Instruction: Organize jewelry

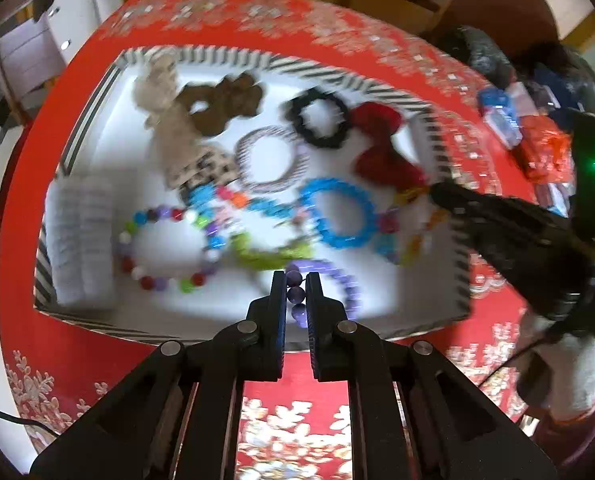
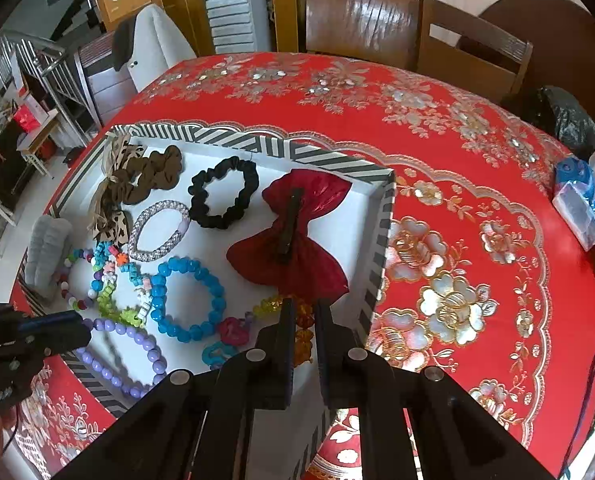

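A white tray with a black-and-white striped rim (image 1: 329, 67) (image 2: 337, 164) sits on the red tablecloth and holds jewelry and hair ties. My left gripper (image 1: 296, 280) is shut on the purple bead bracelet (image 1: 347, 284), just above the tray's near edge; the bracelet also shows in the right wrist view (image 2: 137, 336). My right gripper (image 2: 304, 307) is shut on the amber and yellow bead bracelet (image 2: 303, 338) near the tray's right corner, below the red bow clip (image 2: 293, 232). The right gripper shows in the left wrist view (image 1: 433, 194). A blue bead bracelet (image 1: 337, 216) (image 2: 189, 300) lies mid-tray.
The tray also holds a black scrunchie (image 2: 223, 192), a brown scrunchie (image 2: 153, 176), a silver bangle (image 2: 157, 230), a multicolour bead bracelet (image 1: 165, 248) and a grey ring cushion (image 1: 83, 240). Wooden chairs (image 2: 417, 32) stand behind the table. Packets (image 2: 577, 200) lie at the table's right edge.
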